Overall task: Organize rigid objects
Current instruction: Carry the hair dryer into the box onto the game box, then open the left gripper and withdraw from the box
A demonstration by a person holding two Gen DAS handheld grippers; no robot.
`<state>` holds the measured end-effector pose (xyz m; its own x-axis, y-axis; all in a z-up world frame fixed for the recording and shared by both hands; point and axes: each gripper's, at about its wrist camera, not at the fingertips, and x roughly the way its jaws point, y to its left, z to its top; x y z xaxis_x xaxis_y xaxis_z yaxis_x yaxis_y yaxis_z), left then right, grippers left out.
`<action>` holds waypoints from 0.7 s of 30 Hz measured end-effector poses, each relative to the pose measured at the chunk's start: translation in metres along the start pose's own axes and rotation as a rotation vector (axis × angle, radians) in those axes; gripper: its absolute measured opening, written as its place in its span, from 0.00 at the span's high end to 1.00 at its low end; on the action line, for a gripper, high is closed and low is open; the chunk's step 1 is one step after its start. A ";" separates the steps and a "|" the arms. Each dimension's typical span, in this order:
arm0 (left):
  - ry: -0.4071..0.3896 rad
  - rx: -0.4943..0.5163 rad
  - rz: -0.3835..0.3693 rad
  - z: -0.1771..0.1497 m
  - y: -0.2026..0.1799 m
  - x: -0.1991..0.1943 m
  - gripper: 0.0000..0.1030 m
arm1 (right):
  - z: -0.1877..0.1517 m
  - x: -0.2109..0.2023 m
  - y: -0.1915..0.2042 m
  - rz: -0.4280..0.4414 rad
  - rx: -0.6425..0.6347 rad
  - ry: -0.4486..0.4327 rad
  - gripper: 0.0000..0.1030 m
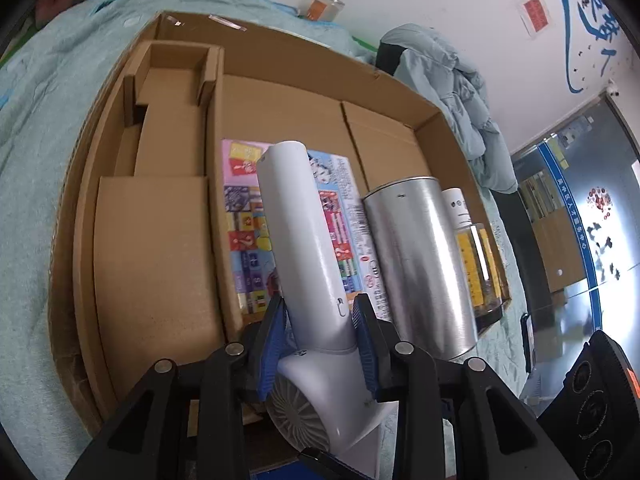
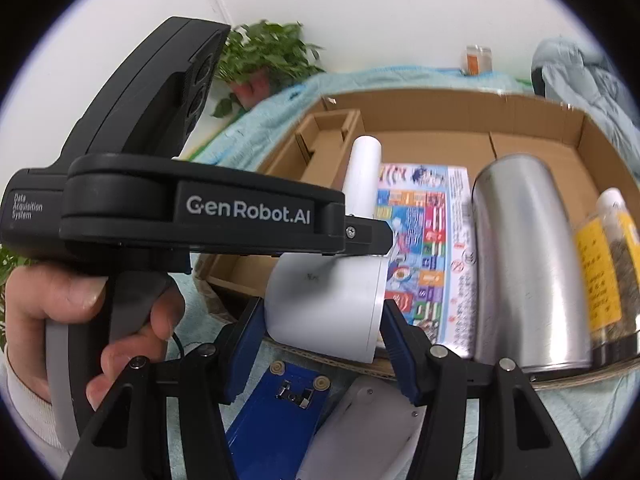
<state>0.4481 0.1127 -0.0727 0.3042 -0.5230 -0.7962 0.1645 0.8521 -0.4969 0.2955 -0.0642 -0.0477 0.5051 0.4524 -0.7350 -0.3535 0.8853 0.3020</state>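
A white hair dryer (image 1: 296, 216) hangs tilted over the front of an open cardboard box (image 1: 280, 64), held by both grippers. My left gripper (image 1: 320, 308) is shut on its handle just above the round fan housing. In the right wrist view my right gripper (image 2: 324, 320) is shut on the dryer's wide barrel (image 2: 332, 300), and the left gripper (image 2: 372, 238) reaches in from the left, held by a hand (image 2: 60, 300). A colourful flat box (image 1: 248, 216), a silver can (image 1: 416, 256) and a jar with a yellow label (image 1: 480, 264) lie in the box under and to the right of the dryer.
A cardboard insert (image 1: 160, 128) with compartments fills the box's left side. A blue object (image 2: 276, 420) and a white device (image 2: 360, 432) lie on the light blue bedspread (image 1: 48, 120) before the box. A jacket (image 1: 452, 92), a plant (image 2: 268, 52) and a small jar (image 1: 324, 6) stand at the back.
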 end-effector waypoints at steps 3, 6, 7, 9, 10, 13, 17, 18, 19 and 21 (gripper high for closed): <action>0.007 0.018 0.011 0.000 0.001 0.002 0.68 | 0.003 0.005 -0.003 0.002 0.028 0.030 0.44; 0.023 0.027 0.031 0.001 -0.001 0.004 0.68 | 0.007 0.009 -0.007 0.009 0.031 0.066 0.44; 0.024 0.025 0.031 0.001 -0.003 0.003 0.67 | 0.008 0.010 -0.008 0.015 0.031 0.077 0.43; 0.017 0.020 0.037 -0.001 -0.006 -0.002 0.60 | 0.009 0.012 -0.011 0.035 0.049 0.100 0.42; 0.009 0.015 0.043 -0.003 -0.007 -0.006 0.50 | 0.007 0.010 -0.013 0.052 0.059 0.102 0.40; -0.048 0.027 0.068 -0.017 -0.017 -0.025 0.47 | 0.001 -0.003 -0.014 0.096 0.062 0.068 0.21; -0.222 0.080 0.172 -0.058 -0.040 -0.069 0.32 | -0.012 -0.037 -0.011 0.043 0.019 -0.040 0.19; -0.286 0.100 0.206 -0.073 -0.047 -0.082 0.18 | -0.017 -0.046 -0.010 0.015 0.006 -0.060 0.19; -0.358 0.125 0.241 -0.089 -0.056 -0.095 0.05 | -0.026 -0.057 -0.010 -0.026 -0.004 -0.087 0.19; -0.478 0.173 0.301 -0.120 -0.074 -0.114 0.01 | -0.036 -0.070 -0.012 -0.095 -0.013 -0.108 0.19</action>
<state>0.2889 0.1065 0.0133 0.7439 -0.2249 -0.6294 0.1441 0.9735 -0.1776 0.2360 -0.1101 -0.0214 0.6183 0.3762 -0.6901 -0.3101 0.9235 0.2257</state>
